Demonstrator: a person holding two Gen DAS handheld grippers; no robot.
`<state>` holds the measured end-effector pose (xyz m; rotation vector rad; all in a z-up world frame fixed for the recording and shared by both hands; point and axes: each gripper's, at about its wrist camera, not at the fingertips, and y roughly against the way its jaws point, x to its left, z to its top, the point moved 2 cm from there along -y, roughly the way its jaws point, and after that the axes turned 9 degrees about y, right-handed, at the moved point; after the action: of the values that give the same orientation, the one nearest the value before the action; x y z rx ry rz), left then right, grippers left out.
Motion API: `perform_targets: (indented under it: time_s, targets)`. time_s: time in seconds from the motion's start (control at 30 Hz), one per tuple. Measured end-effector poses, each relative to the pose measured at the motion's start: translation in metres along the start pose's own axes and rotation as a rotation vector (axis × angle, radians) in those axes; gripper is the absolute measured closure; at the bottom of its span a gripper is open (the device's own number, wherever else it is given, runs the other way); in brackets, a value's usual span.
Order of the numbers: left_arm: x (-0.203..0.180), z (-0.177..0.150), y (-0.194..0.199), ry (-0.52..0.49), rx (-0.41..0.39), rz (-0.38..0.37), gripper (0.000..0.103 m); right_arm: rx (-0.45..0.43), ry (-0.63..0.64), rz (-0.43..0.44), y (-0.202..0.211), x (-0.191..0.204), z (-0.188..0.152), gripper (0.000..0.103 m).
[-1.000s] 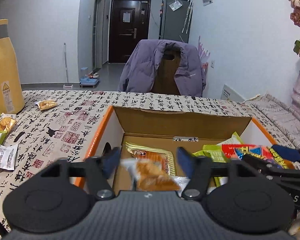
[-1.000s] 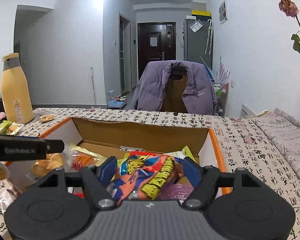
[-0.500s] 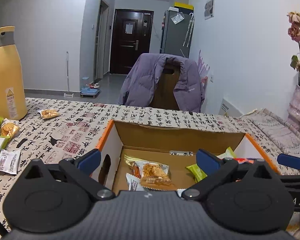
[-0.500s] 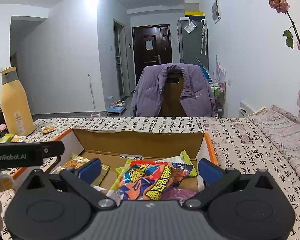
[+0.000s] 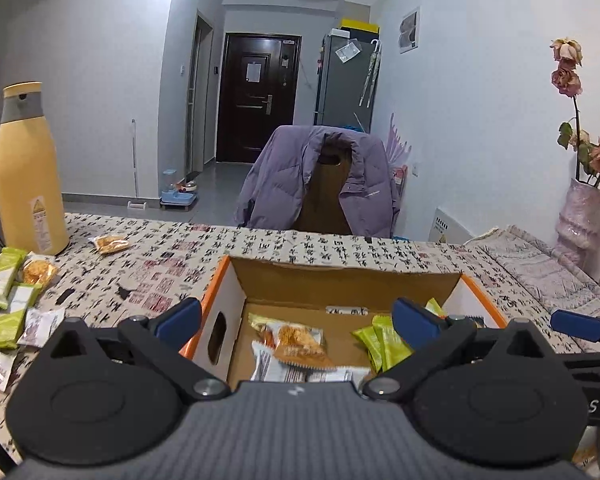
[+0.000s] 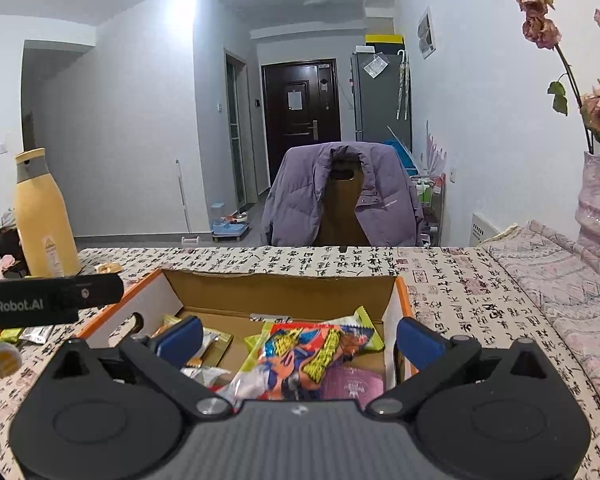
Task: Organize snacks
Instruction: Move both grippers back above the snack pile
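We hold the left gripper (image 5: 296, 316) and the right gripper (image 6: 298, 338) side by side above the near edge of the cardboard box (image 5: 340, 280), both released: the jaws stand wide apart and no packet sits between the pads. The orange snack packet (image 5: 300, 346) lies on the box floor toward the left, over a white wrapper, and the green packets (image 5: 380, 340) lean toward the right. In the right wrist view, the large red-and-blue bag (image 6: 320, 350) rests on top of the pile against the right wall, with a purple packet (image 6: 352, 386) partly under it. We judge that each item occupies the side nearest the hand that serves it, which keeps the two tools from crossing. More snacks (image 5: 10, 300) remain loose on the tablecloth (image 5: 160, 264) left of the box, near the yellow bottle (image 5: 26, 168), so we judge the sorting unfinished; the left gripper is best placed to reach them.
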<state>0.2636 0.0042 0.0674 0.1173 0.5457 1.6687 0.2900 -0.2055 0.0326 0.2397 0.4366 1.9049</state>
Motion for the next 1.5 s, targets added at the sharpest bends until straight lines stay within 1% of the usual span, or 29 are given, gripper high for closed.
perform_targets:
  time_s: [0.3,0.53,0.63,0.8,1.0,1.13,1.3,1.37,1.5]
  targets:
    - [0.015,-0.034,0.026,-0.025,0.033,0.029,0.000,0.048,0.014,0.007,0.026,0.008,-0.028,0.000]
    - [0.035,-0.065,0.035,-0.031,0.089,0.045,0.000,0.099,0.015,0.010,0.042,0.010,-0.055,0.000]
    - [0.044,-0.075,0.039,-0.027,0.112,0.032,0.000,0.114,0.001,-0.002,0.049,0.010,-0.068,0.000]
    - [0.055,-0.087,0.045,-0.014,0.134,0.007,0.000,0.165,0.006,-0.041,0.058,0.007,-0.089,0.000]
    - [0.059,-0.100,0.043,-0.008,0.132,-0.009,0.000,0.221,-0.006,-0.067,0.064,0.001,-0.110,0.000]
    - [0.061,-0.107,0.039,-0.017,0.142,-0.013,0.000,0.234,-0.006,-0.086,0.066,-0.001,-0.117,0.000]
    - [0.064,-0.108,0.040,0.003,0.144,-0.031,0.000,0.212,-0.022,-0.127,0.066,-0.011,-0.114,0.000]
    - [0.065,-0.108,0.038,0.012,0.152,-0.037,0.000,0.212,-0.023,-0.144,0.061,-0.018,-0.112,0.000]
    - [0.065,-0.108,0.039,0.016,0.153,-0.047,0.000,0.244,-0.029,-0.160,0.043,-0.027,-0.114,0.000]
